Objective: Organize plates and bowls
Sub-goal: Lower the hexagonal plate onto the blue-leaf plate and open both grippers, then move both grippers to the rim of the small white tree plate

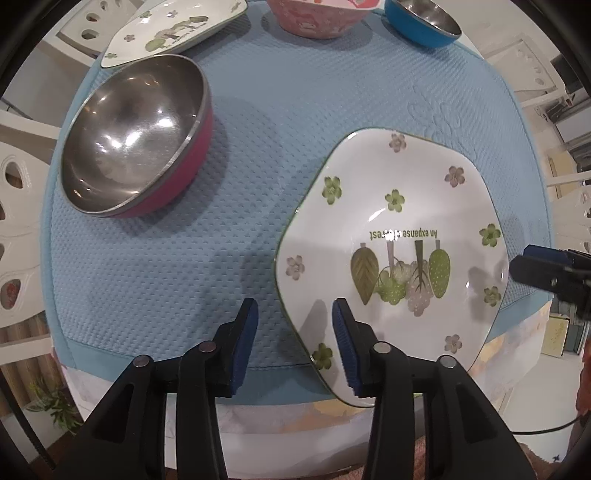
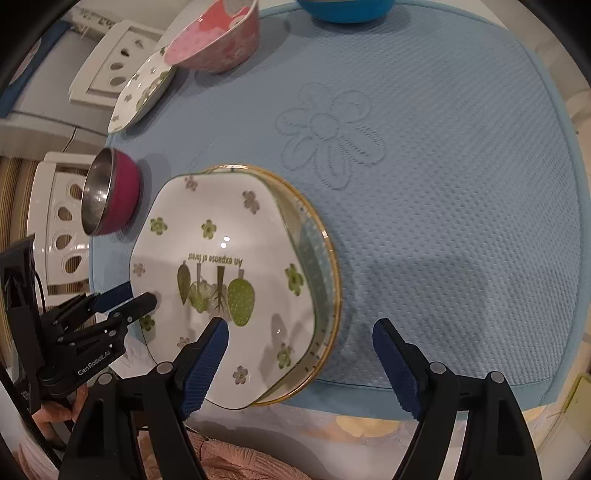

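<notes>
The forest-print plate [image 2: 221,280] rests stacked on a clear gold-rimmed plate [image 2: 317,280] on the blue mat [image 2: 443,184], apparently set there to gather like dishes. The left gripper [image 1: 293,314] straddles the plate's near rim, jaws released, pads apart from the edge. The right gripper [image 2: 299,332] stands wide above the opposite rim, gripping nothing. Beyond the left claw sits a magenta steel bowl [image 1: 136,136]; farther off lie a second printed plate [image 1: 170,29], a pink bowl [image 1: 317,18] and a blue bowl [image 1: 421,22], still to be sorted by my judgement.
</notes>
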Motion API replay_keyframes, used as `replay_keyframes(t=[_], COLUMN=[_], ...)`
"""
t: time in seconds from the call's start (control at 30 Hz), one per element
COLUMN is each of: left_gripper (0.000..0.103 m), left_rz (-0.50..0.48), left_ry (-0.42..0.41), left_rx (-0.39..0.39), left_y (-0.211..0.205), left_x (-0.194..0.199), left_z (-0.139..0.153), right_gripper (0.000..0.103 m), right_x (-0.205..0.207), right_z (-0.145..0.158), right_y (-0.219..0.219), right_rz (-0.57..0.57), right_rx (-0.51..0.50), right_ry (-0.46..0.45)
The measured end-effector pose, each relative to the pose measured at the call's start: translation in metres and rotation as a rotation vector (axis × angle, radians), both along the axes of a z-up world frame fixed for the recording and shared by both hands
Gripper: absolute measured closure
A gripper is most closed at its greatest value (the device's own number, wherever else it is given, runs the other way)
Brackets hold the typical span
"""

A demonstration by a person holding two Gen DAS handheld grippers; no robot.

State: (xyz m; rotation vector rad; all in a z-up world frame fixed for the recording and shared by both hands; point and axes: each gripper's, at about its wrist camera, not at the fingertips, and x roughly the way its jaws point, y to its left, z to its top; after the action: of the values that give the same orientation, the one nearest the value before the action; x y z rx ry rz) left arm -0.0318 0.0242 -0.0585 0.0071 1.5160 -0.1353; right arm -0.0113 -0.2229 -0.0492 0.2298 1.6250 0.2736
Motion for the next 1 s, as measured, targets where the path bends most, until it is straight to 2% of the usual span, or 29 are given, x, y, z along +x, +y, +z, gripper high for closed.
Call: replay_keyframes(t=[0.03, 0.07, 0.2, 0.53, 0.67, 1.0], left_gripper=[0.047, 0.042, 0.036, 0.035, 0.035, 0.035], left_rz=[0.006, 0.012, 0.038, 0.100, 0.126, 0.202], left_ry=[0.000, -0.003, -0.025, -0.079, -0.100, -0.143], left_rx=[0.012, 0.021, 0.010, 0.008, 0.009, -0.017], left_y=[0.002, 0.005, 0.018, 0.068, 0.079, 0.127], left_x=[0.001, 0.002, 0.007, 0.023, 0.023, 0.062], left_z=[0.002, 0.004, 0.022, 0.063, 0.069, 0.086], right_gripper=[0.024, 0.024, 0.024, 0.024, 0.024, 0.024], right_x=[0.002, 0.004, 0.013, 0.049, 0.065, 0.106], right_z=[0.002, 0.004, 0.015, 0.053, 0.065, 0.090], right_y=[-0.002, -0.004, -0.002, 0.040, 0.060, 0.111], right_rz=[-0.006, -0.013, -0.022, 0.036, 0.059, 0.129], right_rx=[-0.006, -0.011, -0.011, 0.012, 0.038, 0.080], right_ry=[-0.002, -0.006, -0.024, -0.117, -0.141, -0.199])
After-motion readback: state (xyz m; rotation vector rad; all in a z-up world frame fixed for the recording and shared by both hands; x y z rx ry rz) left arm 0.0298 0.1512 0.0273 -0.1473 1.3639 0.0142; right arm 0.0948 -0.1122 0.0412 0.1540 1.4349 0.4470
